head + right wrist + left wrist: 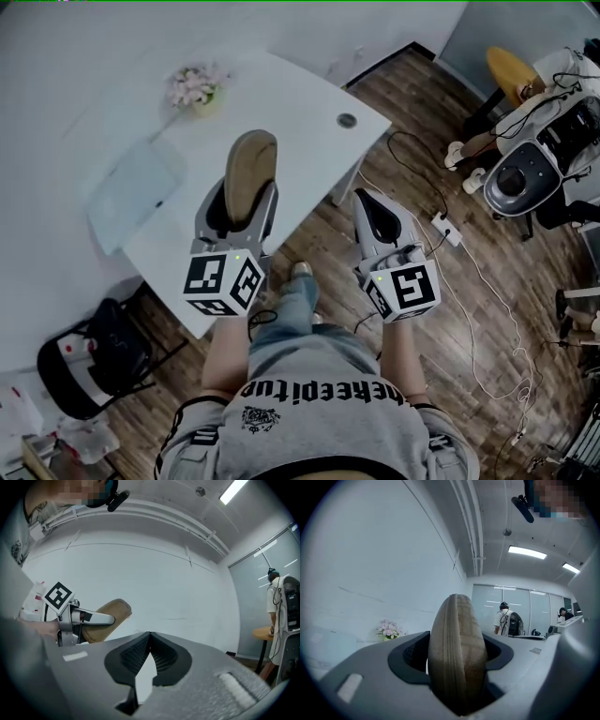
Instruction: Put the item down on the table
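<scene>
A tan oval zipped case [251,167] stands on edge between the jaws of my left gripper [249,204], which is shut on it. The case is held up over the near edge of the white table [291,94]. In the left gripper view the case [457,648] fills the middle, zip seam towards the camera, and hides the gap of the left gripper [457,667]. My right gripper [366,199] hangs over the wooden floor beside the table, shut with nothing in it. In the right gripper view the right gripper [149,635] has its pads touching at the tip; the case [110,615] shows at left.
On the table stand a small pot of pink flowers [195,87], a pale flat sheet [131,192] and a cable grommet [347,120]. A black chair with a bag [94,361] stands at lower left. A power strip [445,228] with cables and equipment [525,173] lie at right.
</scene>
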A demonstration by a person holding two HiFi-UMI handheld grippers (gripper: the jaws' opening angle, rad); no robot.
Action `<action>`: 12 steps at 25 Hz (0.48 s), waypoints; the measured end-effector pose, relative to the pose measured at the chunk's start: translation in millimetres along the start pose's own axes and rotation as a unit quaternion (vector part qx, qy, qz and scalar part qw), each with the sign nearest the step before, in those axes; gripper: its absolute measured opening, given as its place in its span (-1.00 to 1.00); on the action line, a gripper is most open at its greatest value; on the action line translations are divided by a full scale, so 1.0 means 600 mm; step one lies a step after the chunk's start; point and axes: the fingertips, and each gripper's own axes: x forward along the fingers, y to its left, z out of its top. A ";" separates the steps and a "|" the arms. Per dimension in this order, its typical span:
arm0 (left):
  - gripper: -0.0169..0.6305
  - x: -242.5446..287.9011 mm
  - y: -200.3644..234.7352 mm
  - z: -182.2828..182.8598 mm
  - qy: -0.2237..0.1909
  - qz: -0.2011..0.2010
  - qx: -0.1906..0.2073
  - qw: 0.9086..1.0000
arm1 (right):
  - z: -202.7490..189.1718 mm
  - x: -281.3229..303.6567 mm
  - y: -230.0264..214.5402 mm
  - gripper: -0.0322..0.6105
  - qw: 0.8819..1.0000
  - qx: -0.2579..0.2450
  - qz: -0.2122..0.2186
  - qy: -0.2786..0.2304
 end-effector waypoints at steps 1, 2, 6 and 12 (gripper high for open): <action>0.01 0.014 0.004 -0.004 0.004 0.001 0.001 1.000 | -0.001 0.010 -0.009 -0.91 1.000 -0.001 0.000 0.002; 0.01 0.029 0.009 -0.008 0.008 0.002 0.001 1.000 | -0.003 0.023 -0.018 -0.91 1.000 -0.003 0.000 0.004; 0.01 0.089 0.030 -0.018 0.023 0.005 0.005 1.000 | -0.007 0.077 -0.052 -0.91 1.000 -0.002 0.005 0.007; 0.01 0.178 0.065 -0.035 0.048 0.005 0.008 0.999 | -0.014 0.162 -0.100 -0.91 1.000 0.002 0.008 0.012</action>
